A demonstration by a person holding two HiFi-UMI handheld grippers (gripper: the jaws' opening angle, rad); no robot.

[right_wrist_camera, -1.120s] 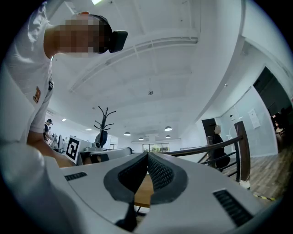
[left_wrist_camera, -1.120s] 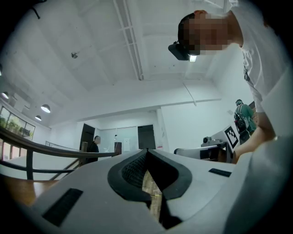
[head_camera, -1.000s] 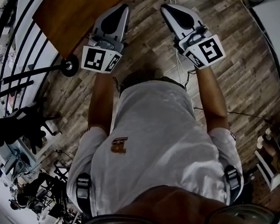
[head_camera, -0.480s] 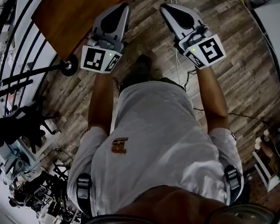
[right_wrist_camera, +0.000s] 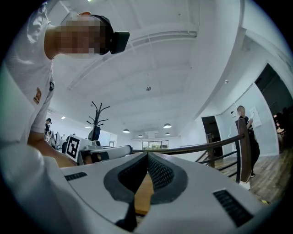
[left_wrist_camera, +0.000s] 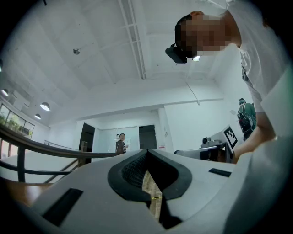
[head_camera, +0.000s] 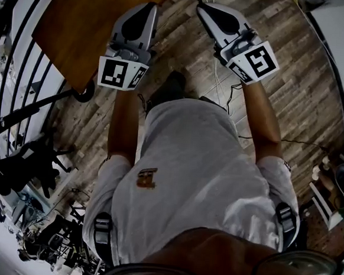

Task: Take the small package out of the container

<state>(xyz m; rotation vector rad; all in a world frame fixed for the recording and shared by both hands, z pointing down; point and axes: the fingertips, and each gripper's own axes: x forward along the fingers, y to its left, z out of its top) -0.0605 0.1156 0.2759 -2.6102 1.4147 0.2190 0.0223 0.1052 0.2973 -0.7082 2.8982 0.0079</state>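
Near the top of the frame, my left gripper [head_camera: 151,8] and right gripper [head_camera: 201,9] are both closed on nothing (a wooden table [head_camera: 80,20] sits upper left). Where the small package lies, I cannot tell.

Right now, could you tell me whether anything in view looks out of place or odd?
Nothing spilled or broken. Loose cables trail across the floor by the person's shoe. Both the left gripper and right gripper are shut and empty, and no container or package shows on the visible part of the wooden table.
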